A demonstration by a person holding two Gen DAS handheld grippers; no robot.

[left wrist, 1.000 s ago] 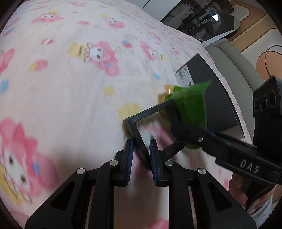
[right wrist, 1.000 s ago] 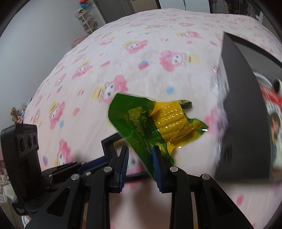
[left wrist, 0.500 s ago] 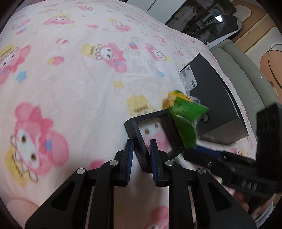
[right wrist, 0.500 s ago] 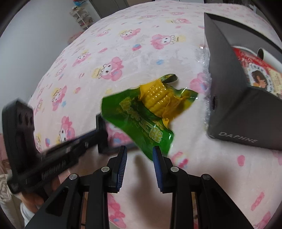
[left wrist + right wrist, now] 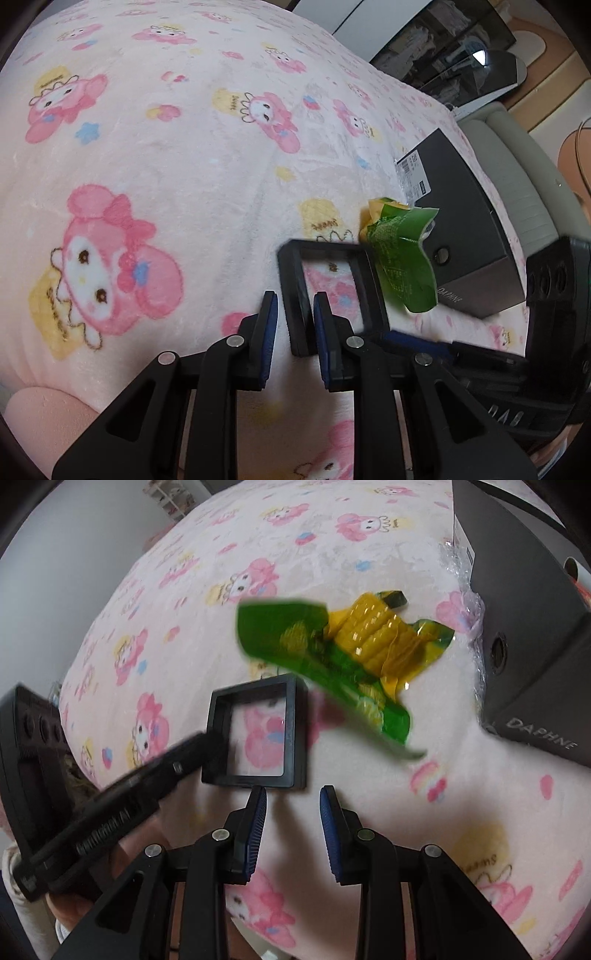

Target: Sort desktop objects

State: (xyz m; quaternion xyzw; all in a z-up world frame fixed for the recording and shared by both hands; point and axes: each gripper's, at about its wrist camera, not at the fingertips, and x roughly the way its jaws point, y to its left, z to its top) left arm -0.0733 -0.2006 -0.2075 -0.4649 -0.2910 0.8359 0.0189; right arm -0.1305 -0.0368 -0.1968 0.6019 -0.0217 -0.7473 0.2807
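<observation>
Fleecy blanket point(image 5: 155, 177) underlies a square frame point(image 5: 258, 734) clamped by the left tool point(image 5: 291, 325); right tool point(image 5: 291, 830) gapes empty.

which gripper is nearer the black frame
Left. The left gripper is clamped on the frame edge; the right gripper is open just short of it, not touching.

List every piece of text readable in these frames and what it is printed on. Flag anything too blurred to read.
"DAPHNE": on the end face of the dark grey box.
White sticker label on the box: print too small to read.
Green corn packet: print blurred, unreadable.
Pink blanket: small script on its yellow patches, too small to read for certain.
Raised letters on the right gripper's body: not clearly readable.
</observation>
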